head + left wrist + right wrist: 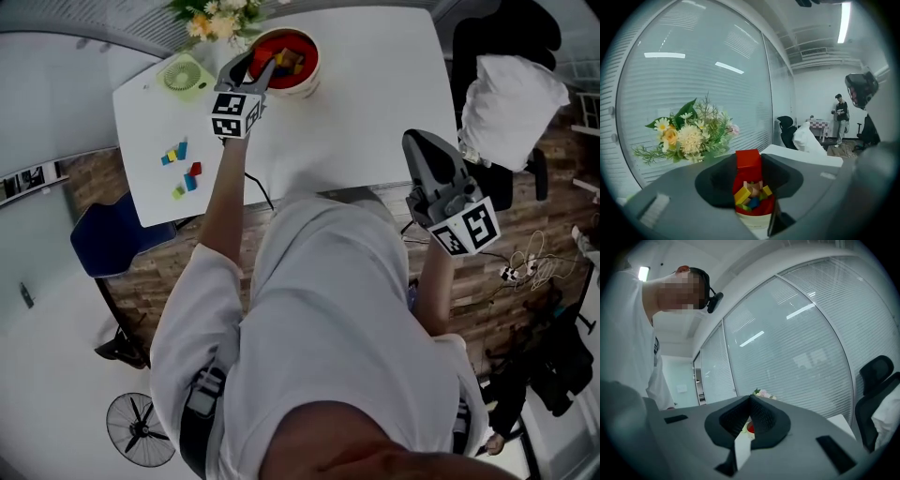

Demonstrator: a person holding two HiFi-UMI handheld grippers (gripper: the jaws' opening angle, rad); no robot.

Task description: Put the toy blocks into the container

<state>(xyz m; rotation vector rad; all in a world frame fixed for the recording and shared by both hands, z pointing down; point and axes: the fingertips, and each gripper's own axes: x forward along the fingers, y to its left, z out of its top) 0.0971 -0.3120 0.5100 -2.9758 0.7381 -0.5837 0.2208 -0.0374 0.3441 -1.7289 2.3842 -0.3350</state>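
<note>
My left gripper (pixel 262 67) hangs over the red bowl (pixel 302 75) at the back of the white table (pixel 375 103), shut on a red block (pixel 748 159). Right under that block the bowl (pixel 772 202) holds several blocks, yellow, blue and wood-coloured. Several loose blocks lie on the table's left part, a blue and yellow group (pixel 175 152) and a red and blue group (pixel 190 177). My right gripper (pixel 419 142) is held off the table's near right edge, shut and with nothing in it; its jaws meet in the right gripper view (pixel 750 402).
A green round object (pixel 185 77) and a bunch of flowers (pixel 220 17) stand left of the bowl. A blue chair (pixel 108 234) is at the table's left, a black chair with a white bag (pixel 511 94) at its right. A floor fan (pixel 141 429) stands behind me.
</note>
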